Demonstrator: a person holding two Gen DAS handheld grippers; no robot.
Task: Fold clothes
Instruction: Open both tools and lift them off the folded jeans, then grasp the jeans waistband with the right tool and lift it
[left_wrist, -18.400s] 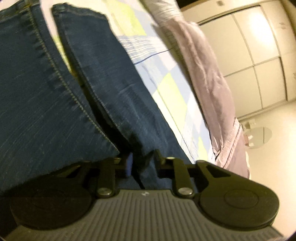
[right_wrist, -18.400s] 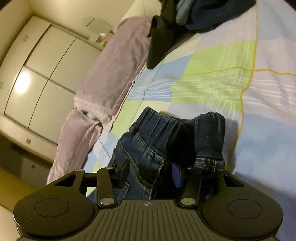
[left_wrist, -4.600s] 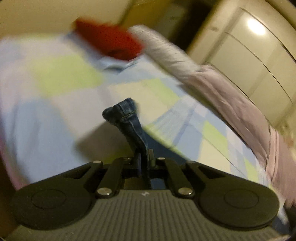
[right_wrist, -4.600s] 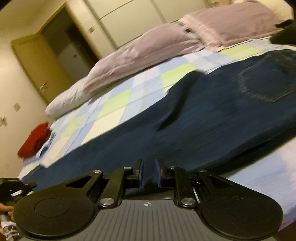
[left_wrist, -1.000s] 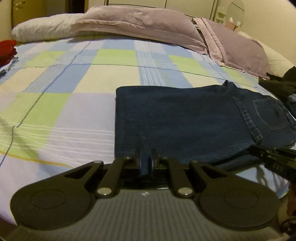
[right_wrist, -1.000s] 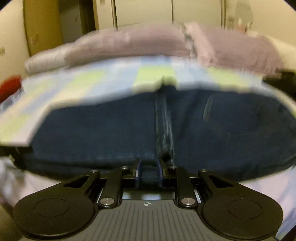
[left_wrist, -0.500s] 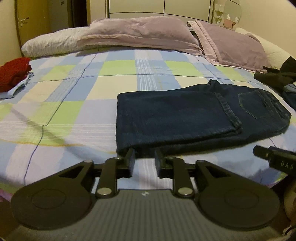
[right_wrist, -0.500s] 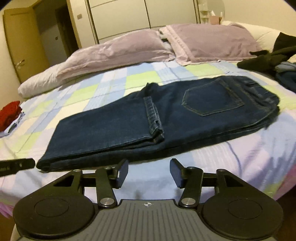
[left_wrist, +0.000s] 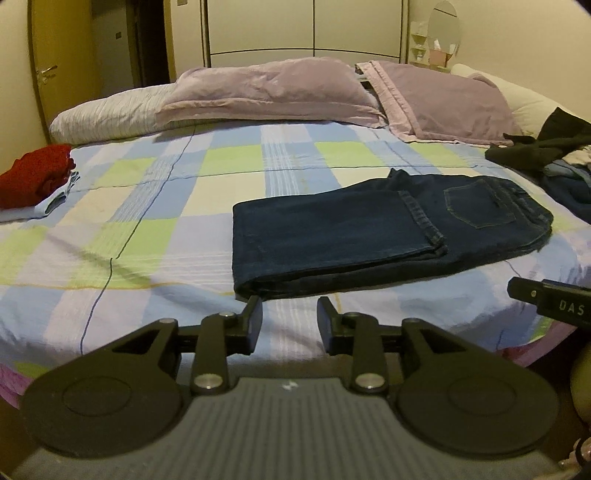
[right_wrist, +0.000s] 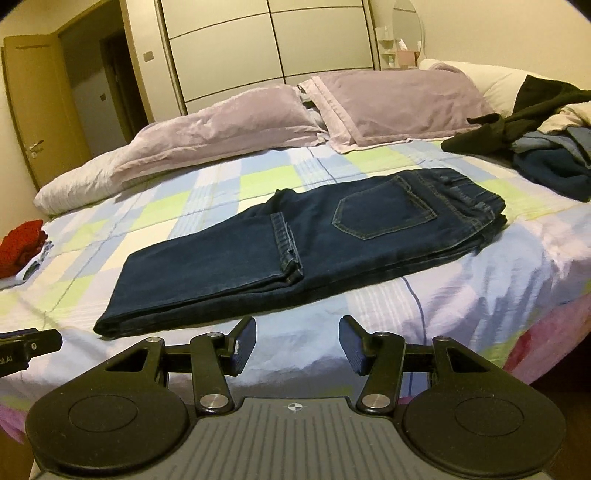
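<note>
The jeans (left_wrist: 369, 236) lie on the bed (left_wrist: 155, 236) near its front edge, legs doubled back once so the hems sit just short of the back pocket. Judged from this, one fold is done; a further fold to a compact stack probably remains. A red folded garment (left_wrist: 35, 175) rests at the far left of the bed, and a loose heap of dark clothes (right_wrist: 546, 147) at the right appears not yet folded.

The left gripper (left_wrist: 290, 317) is clear of the denim, its jaws partly apart and opening, with nothing between them. The right gripper (right_wrist: 297, 341) has its jaws set wider, also empty.

The right wrist view shows the waistband and the heap more fully. The left wrist view shows the folded edge nearest the jaws.
</note>
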